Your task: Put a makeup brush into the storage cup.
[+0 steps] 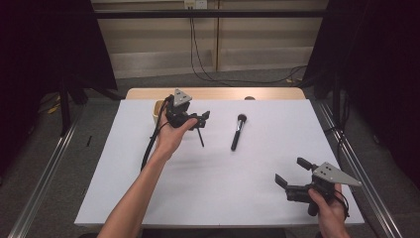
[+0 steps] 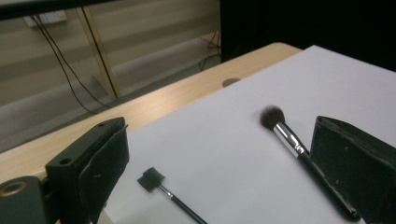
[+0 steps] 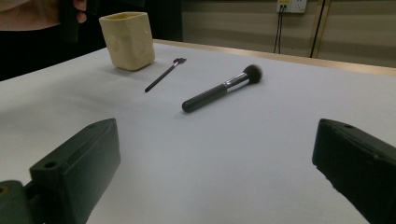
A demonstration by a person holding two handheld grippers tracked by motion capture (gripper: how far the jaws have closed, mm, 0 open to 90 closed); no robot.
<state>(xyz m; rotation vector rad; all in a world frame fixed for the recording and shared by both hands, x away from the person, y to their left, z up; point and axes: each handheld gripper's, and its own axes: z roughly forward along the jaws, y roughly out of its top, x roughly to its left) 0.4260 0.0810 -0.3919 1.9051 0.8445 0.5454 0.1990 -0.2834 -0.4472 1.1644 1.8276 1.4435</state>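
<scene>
Gaping L tongs (image 1: 198,119), R tongs (image 1: 292,171) (both empty)

Lab recording bay. White sheet (image 1: 223,178) covers a wooden table (image 1: 218,93); black curtains (image 1: 44,44) hang on both sides. Metal floor rails (image 1: 44,173) flank the table. Cables (image 1: 203,69) run from a wall socket (image 1: 195,4) across bare floor.
</scene>
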